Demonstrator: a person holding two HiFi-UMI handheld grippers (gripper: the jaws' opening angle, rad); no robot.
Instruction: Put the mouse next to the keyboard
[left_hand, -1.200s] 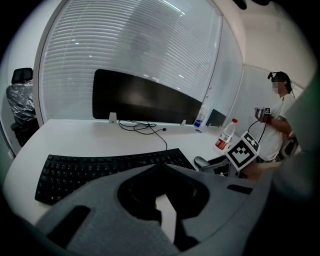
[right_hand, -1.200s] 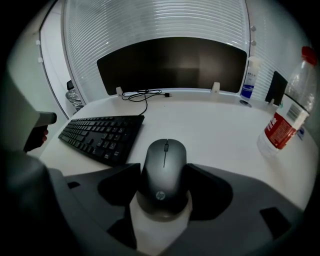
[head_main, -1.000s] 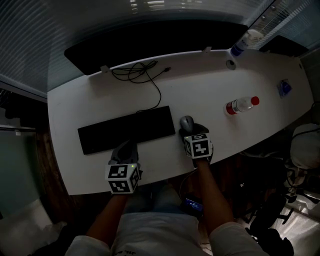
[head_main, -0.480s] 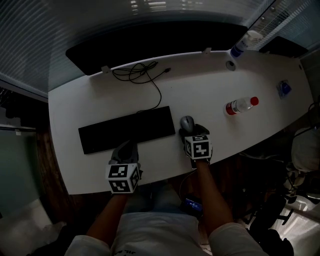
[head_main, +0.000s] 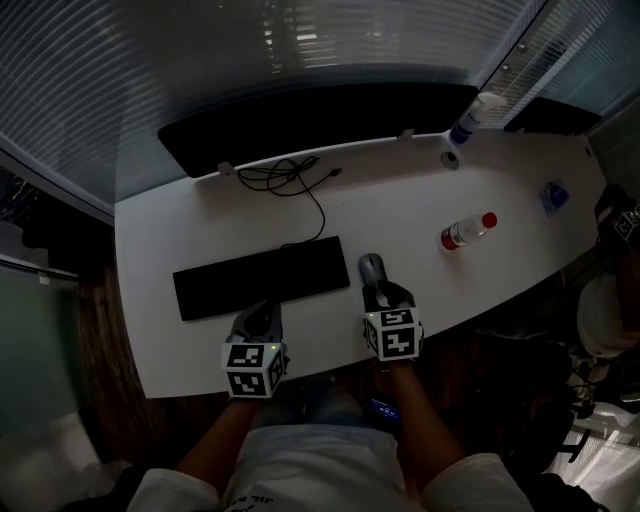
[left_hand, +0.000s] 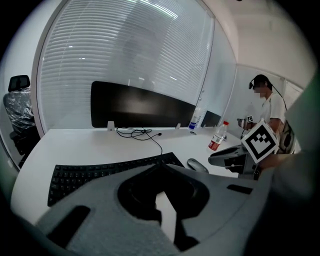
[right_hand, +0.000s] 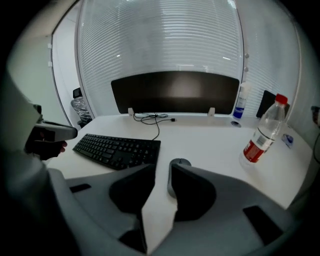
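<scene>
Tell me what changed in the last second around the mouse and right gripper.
The right gripper has drawn back slightly from the grey computer mouse, toward the person, and its jaws are closing with only bare white table between them. The mouse stays just right of the flat black keyboard; the left gripper has not moved.

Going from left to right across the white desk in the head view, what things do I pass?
Black rectangular keyboard → small grey computer mouse → clear plastic bottle with a red cap and red label → small blue item near the desk's right end.
</scene>
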